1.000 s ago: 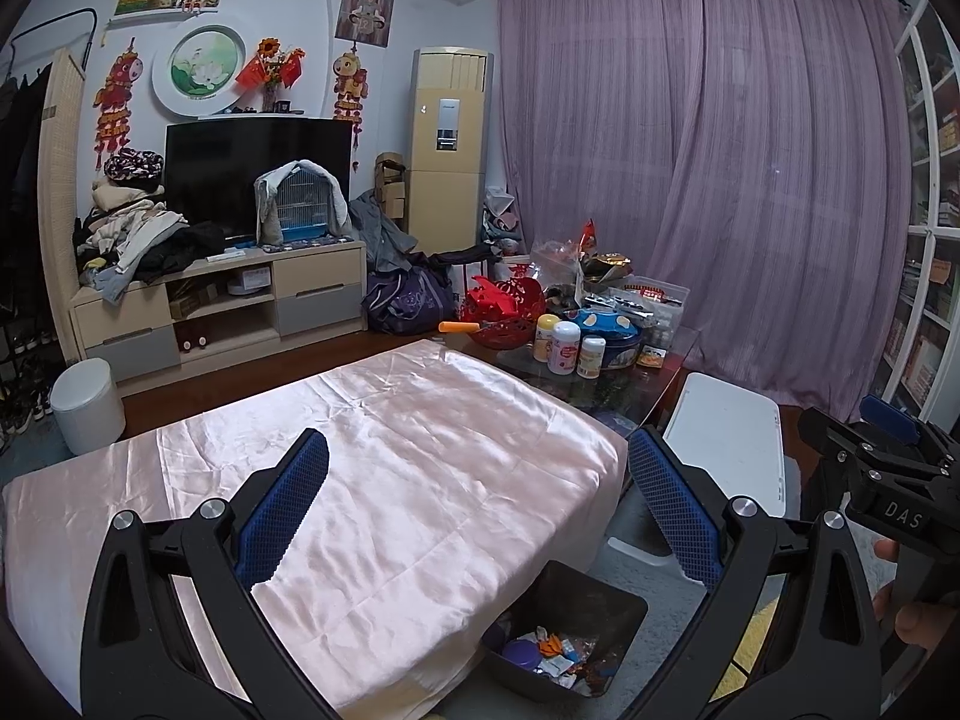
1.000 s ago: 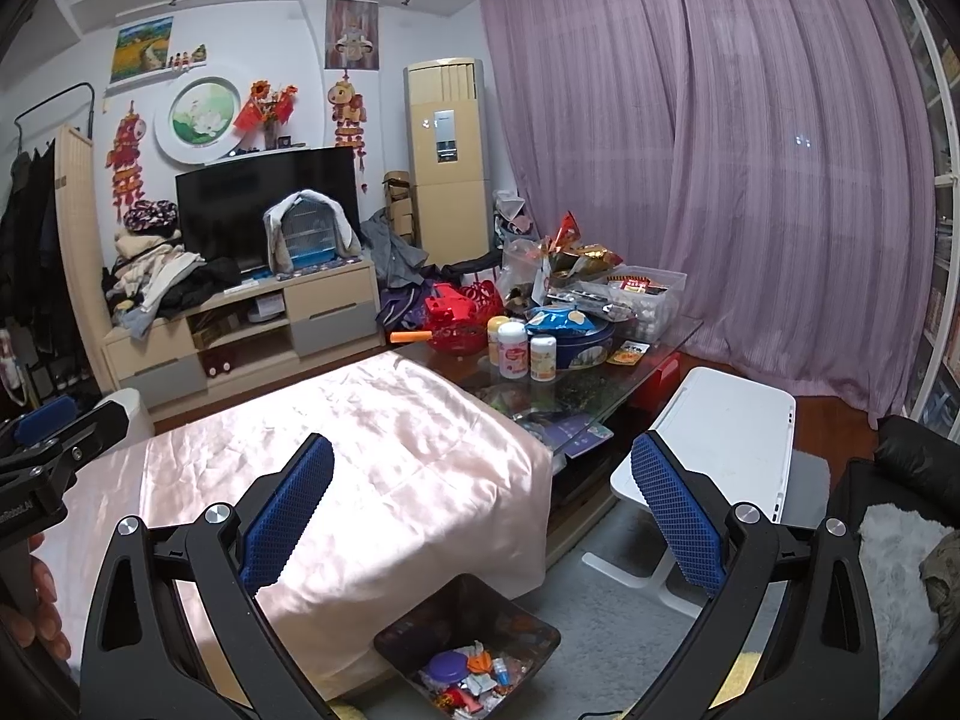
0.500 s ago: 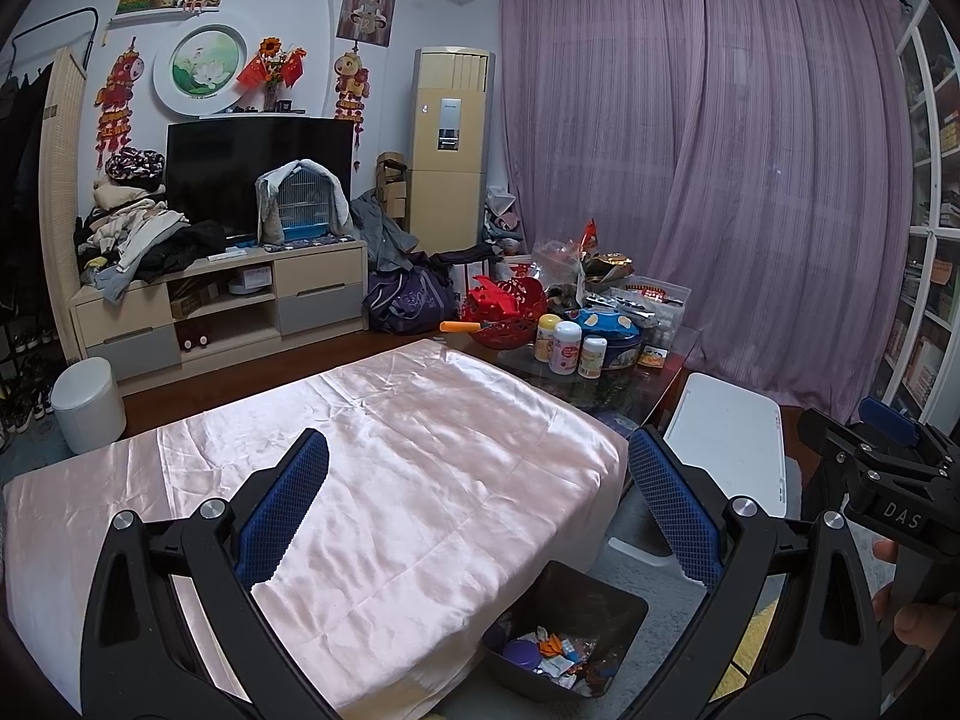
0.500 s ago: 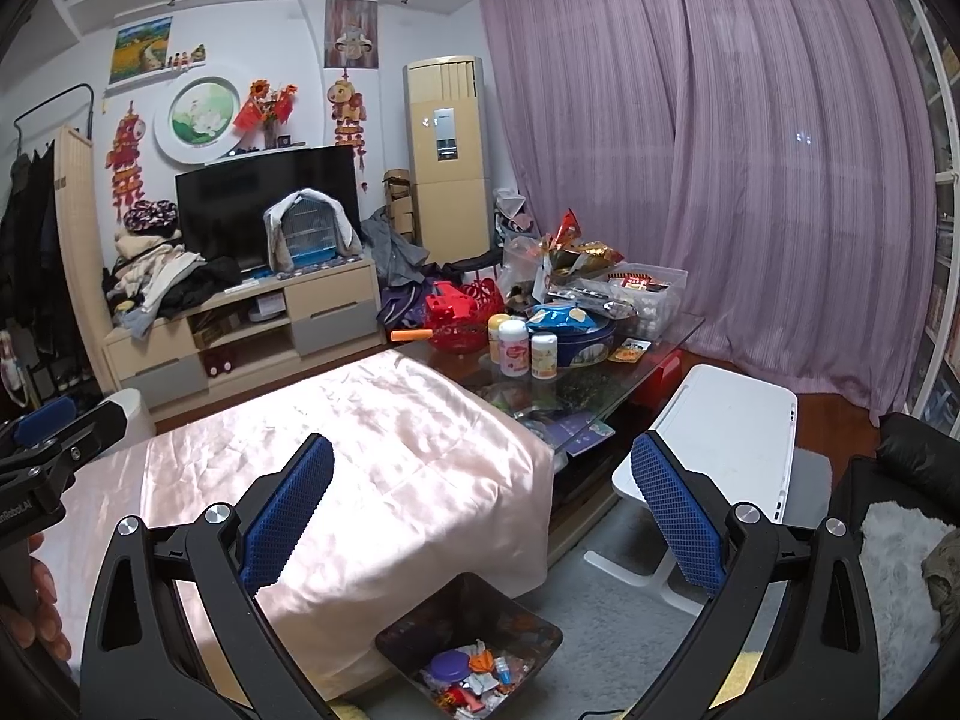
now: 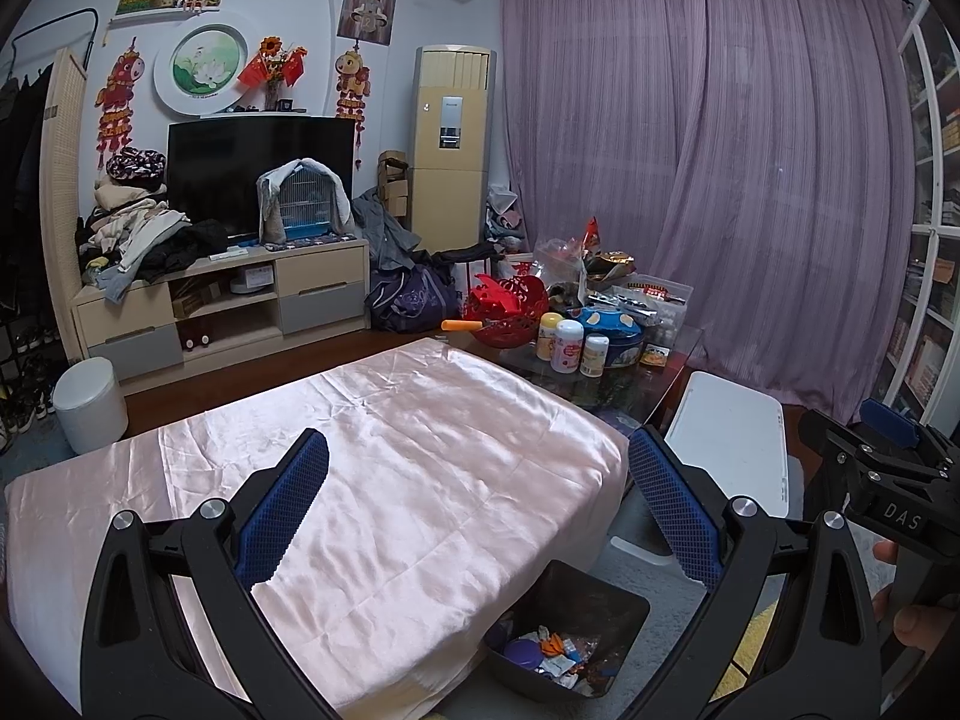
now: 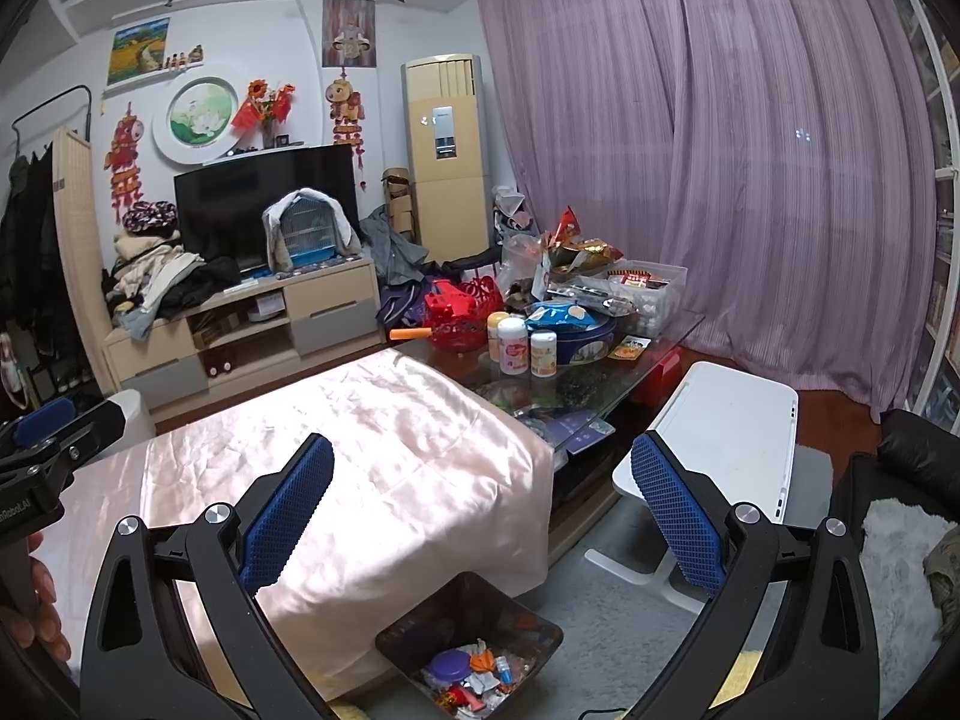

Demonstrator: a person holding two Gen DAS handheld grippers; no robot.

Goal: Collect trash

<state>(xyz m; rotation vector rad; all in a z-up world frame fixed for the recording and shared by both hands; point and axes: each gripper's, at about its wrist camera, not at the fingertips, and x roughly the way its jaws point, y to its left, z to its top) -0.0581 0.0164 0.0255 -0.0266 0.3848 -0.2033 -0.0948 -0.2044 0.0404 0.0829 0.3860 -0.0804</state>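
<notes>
A black trash bin (image 5: 606,606) stands on the floor at the table's near corner and holds several colourful wrappers and a purple lid (image 5: 521,653); it also shows in the right wrist view (image 6: 528,624). The pink satin cloth (image 5: 384,468) covers the table and has no loose items on it. My left gripper (image 5: 477,504) is open and empty, held above the cloth. My right gripper (image 6: 480,504) is open and empty, above the table's corner and the bin. The right gripper's body (image 5: 882,480) shows at the left wrist view's right edge.
A glass coffee table (image 6: 660,354) beyond the cloth carries bottles (image 6: 513,345), a blue tin (image 6: 585,339), a red basket (image 6: 459,315) and snack bags. A white stool (image 6: 732,420) stands to the right. A TV cabinet (image 5: 240,306) and a white floor bin (image 5: 90,405) are behind.
</notes>
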